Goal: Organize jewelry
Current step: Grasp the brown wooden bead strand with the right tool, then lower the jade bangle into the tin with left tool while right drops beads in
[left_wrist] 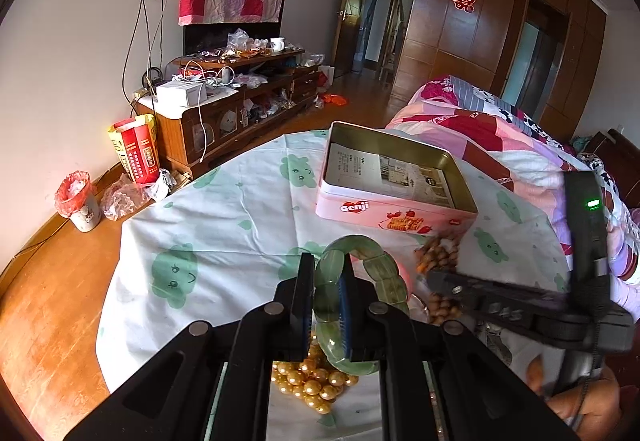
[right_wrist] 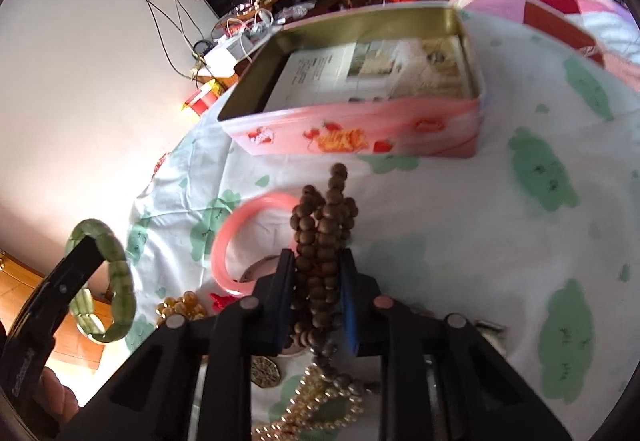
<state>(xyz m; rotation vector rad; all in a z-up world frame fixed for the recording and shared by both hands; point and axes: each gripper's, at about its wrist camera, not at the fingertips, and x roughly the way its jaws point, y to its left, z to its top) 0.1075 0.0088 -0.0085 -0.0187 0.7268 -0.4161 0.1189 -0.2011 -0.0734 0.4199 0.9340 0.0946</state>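
Observation:
My left gripper (left_wrist: pixel 327 277) is shut on a green jade bracelet (left_wrist: pixel 374 269) and holds it above the table; the bracelet also shows in the right wrist view (right_wrist: pixel 120 273). My right gripper (right_wrist: pixel 316 273) is shut on a bunch of brown wooden beads (right_wrist: pixel 324 229), lifted off the cloth. The open pink Genji tin (left_wrist: pixel 400 215) stands ahead, with papers inside; the tin shows in the right wrist view too (right_wrist: pixel 360 129). A pink bangle (right_wrist: pixel 240 229), golden pearls (left_wrist: pixel 312 381), amber beads (right_wrist: pixel 180 305) and a cream pearl strand (right_wrist: pixel 320 409) lie on the cloth.
The table has a white cloth with green prints (left_wrist: pixel 224 225). A bed with a pink quilt (left_wrist: pixel 500 137) is on the right. A cluttered TV cabinet (left_wrist: pixel 232 101), a small bin (left_wrist: pixel 80 201) and a red bag (left_wrist: pixel 136 149) stand by the wall.

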